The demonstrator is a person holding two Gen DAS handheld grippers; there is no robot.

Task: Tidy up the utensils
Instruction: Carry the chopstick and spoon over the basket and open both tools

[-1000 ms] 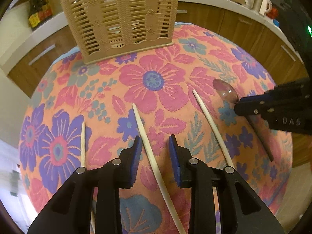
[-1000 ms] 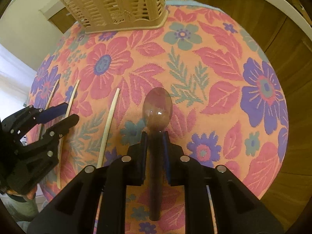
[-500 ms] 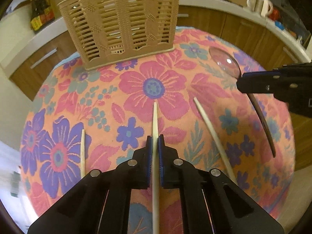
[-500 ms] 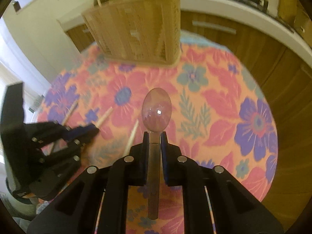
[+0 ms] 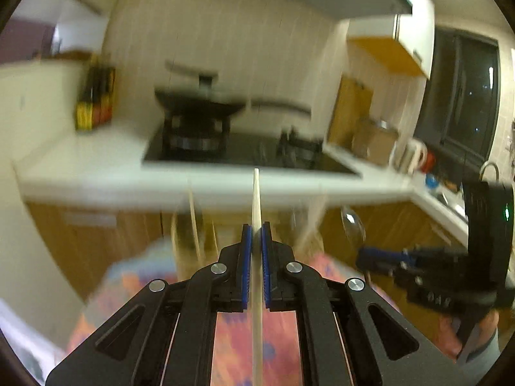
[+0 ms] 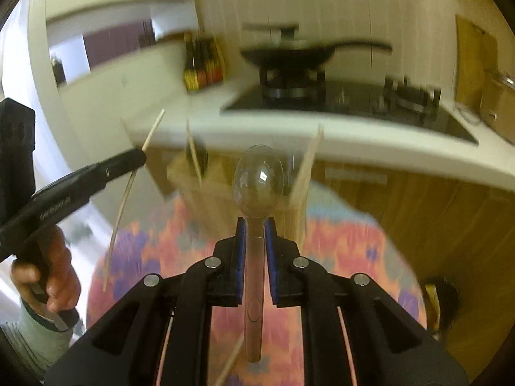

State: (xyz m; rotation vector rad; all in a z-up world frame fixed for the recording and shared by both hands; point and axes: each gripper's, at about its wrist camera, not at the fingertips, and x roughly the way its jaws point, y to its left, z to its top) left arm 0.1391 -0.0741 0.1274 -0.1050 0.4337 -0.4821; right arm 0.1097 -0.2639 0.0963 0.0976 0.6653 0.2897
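My left gripper [image 5: 256, 233] is shut on a pale chopstick [image 5: 256, 199] and holds it high, tip pointing up and forward. My right gripper [image 6: 256, 225] is shut on the handle of a clear brownish spoon [image 6: 258, 183], bowl forward. The beige slatted utensil basket [image 6: 225, 193] stands blurred on the floral cloth [image 6: 338, 244], just beyond the spoon. The left gripper [image 6: 128, 160] with its chopstick [image 6: 125, 193] shows at left in the right wrist view. The right gripper [image 5: 370, 255] and spoon [image 5: 352, 223] show at right in the left wrist view.
Behind the table runs a white counter [image 5: 96, 173] with a gas hob and a black pan [image 5: 199, 106]. Brown cabinet doors [image 6: 418, 212] lie below. Another chopstick [image 6: 230, 363] lies on the cloth under my right gripper. Both views are motion-blurred.
Both grippers have lifted and tilted up from the cloth toward the basket, the left carrying the chopstick, the right the spoon. The view now faces the counter.
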